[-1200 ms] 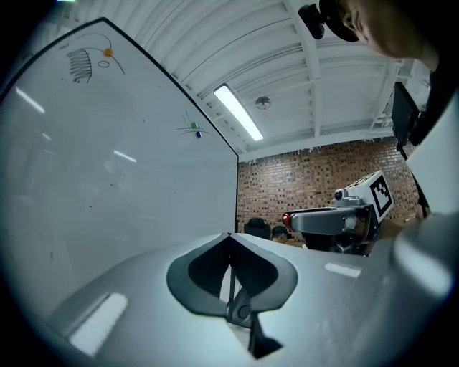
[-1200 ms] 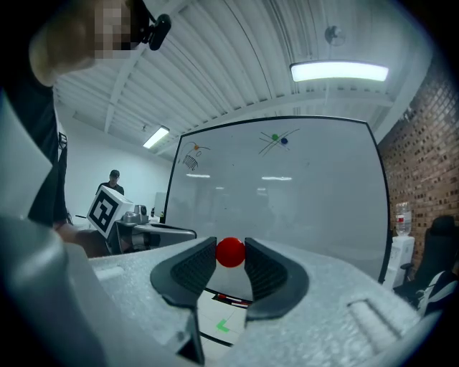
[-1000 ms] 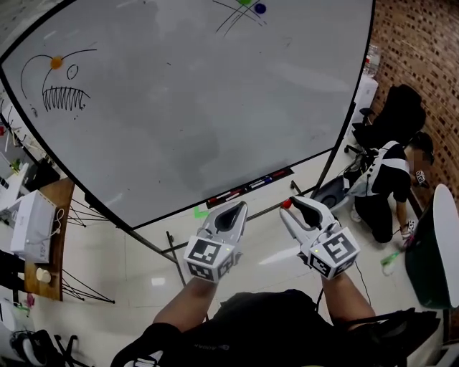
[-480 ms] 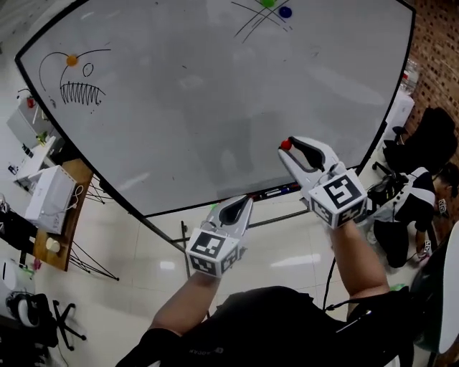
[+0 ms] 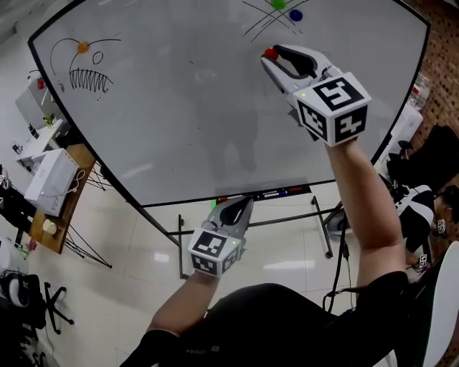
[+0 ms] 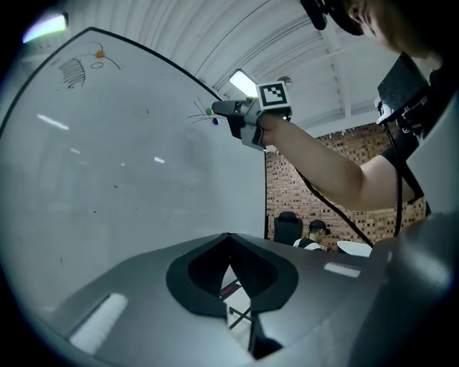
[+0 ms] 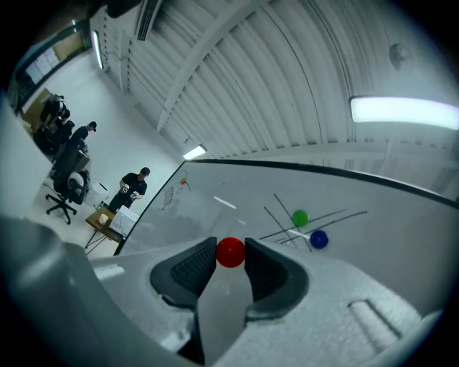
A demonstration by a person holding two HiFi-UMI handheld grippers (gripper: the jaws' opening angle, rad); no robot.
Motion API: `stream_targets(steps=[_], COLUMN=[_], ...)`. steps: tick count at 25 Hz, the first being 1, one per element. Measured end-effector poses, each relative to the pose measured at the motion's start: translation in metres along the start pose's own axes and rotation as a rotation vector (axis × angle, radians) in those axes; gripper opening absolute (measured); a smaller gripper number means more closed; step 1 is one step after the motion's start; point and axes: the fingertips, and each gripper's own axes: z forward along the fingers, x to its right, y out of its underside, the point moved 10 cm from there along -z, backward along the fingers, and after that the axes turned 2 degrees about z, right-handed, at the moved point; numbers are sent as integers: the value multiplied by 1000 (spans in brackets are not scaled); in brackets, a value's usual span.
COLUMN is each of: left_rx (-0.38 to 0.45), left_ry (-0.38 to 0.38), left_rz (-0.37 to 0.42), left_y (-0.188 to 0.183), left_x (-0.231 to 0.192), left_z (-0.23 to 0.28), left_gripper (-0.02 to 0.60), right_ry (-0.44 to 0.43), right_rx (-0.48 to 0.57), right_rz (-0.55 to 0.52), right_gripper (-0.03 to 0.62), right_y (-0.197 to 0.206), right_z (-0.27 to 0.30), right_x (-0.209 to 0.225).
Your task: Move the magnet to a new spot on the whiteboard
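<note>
Red magnet (image 7: pixel 230 252) — pinched at the tips of your right gripper (image 5: pixel 275 59), near the top edge of the whiteboard (image 5: pixel 179 115). Seat it flat on bare board, clear of the green magnet (image 5: pixel 278 3), before releasing. Left gripper (image 5: pixel 239 206) — closed, empty.

I see whiteboard (image 5: pixel 186 122) | green magnet (image 5: pixel 278 3) and blue magnet (image 5: pixel 295 14) side by side on crossed lines, top | orange magnet (image 5: pixel 82 47) on sketch, upper left | markers (image 5: pixel 276 192) on bottom ledge
</note>
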Motion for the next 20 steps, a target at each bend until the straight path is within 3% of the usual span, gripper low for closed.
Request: stream_targets(steps=[10,20], left_rx=[-2,4], left_ry=[-32,-87], left_rz=[4,-4], left_y=[8,7], left_x=[-4,-19], left_z=[-7,-27], left_gripper=[15,16], right_ry=[150,195], right_rx=[-52,-67], right_rz=[-199,-228], right_gripper=[106,107], right_y=[-24,-30], right_z=[68,90], right_x=[22,37])
